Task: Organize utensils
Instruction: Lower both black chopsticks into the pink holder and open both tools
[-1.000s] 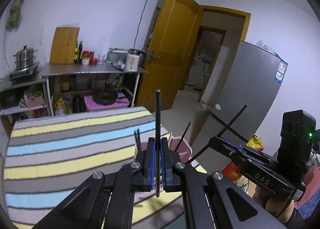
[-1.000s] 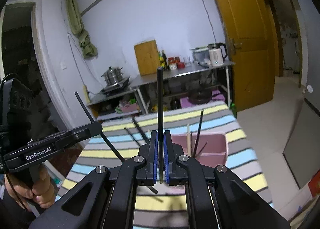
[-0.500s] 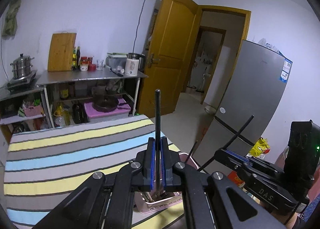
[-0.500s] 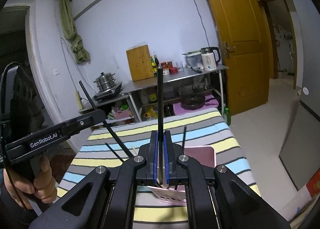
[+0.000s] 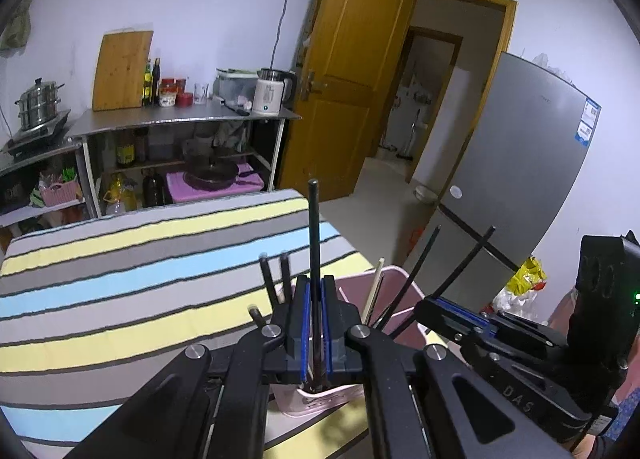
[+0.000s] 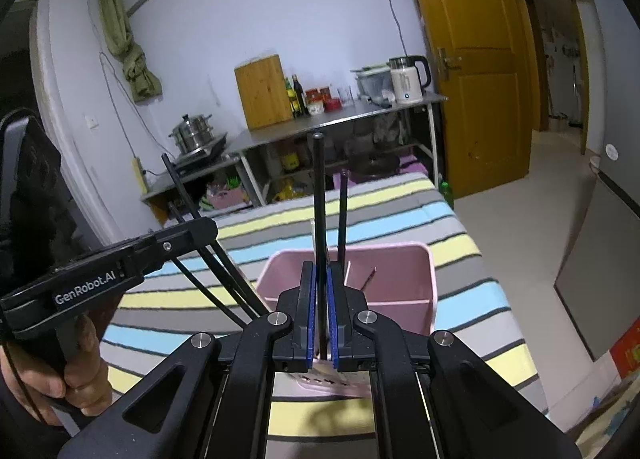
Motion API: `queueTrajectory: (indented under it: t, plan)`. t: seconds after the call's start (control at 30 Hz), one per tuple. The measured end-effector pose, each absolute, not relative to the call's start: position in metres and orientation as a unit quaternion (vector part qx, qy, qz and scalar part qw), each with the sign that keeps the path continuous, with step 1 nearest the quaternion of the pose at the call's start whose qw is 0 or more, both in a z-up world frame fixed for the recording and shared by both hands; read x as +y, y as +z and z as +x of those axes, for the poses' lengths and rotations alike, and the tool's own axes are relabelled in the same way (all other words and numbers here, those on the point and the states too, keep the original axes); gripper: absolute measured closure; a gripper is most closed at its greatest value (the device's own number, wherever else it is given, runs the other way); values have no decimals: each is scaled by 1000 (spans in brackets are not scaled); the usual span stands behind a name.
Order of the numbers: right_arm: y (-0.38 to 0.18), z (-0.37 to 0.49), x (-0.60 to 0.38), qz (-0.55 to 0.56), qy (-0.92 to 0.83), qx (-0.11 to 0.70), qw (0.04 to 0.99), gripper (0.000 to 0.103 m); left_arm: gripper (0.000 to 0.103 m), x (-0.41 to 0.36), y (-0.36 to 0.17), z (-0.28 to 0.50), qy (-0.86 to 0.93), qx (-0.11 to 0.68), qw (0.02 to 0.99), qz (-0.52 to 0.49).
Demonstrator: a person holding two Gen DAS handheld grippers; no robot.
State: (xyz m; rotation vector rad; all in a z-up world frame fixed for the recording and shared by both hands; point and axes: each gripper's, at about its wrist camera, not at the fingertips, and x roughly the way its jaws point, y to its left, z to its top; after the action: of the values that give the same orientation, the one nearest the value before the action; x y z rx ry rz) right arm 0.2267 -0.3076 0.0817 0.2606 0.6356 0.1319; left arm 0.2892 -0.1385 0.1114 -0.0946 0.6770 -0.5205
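My left gripper (image 5: 315,283) is shut on a black chopstick (image 5: 313,227) that stands upright between its blue pads. Its lower end hangs at the near rim of the pink basket (image 5: 394,271), which holds several black chopsticks and a pale one. My right gripper (image 6: 320,269) is shut on another upright black chopstick (image 6: 318,195) just above the same pink basket (image 6: 404,249). Each gripper shows in the other's view: the right gripper (image 5: 425,305) at the basket's right side, the left gripper (image 6: 208,230) at its left, held by a hand (image 6: 76,375).
The basket stands near the right edge of a table with a striped cloth (image 5: 140,259). Behind the table is a steel kitchen shelf (image 5: 180,119) with a kettle, bottles and a cutting board. A grey fridge (image 5: 532,163) and an open door (image 5: 352,71) are on the right.
Both grippers have come down and closer to the pink basket, each still holding its chopstick. The basket is now right under the jaws in both views.
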Motion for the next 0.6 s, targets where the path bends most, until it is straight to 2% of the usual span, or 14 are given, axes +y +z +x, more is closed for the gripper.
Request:
queueTrajectory:
  t: [0.47,0.6]
  plan:
    - [60,231,-308,132,67,337,930,98,98,-141,96,287,-254,342,904,-33]
    - [66,224,-308,128,67,330,933,96,93,-135,105,279,-251,330,909,-36]
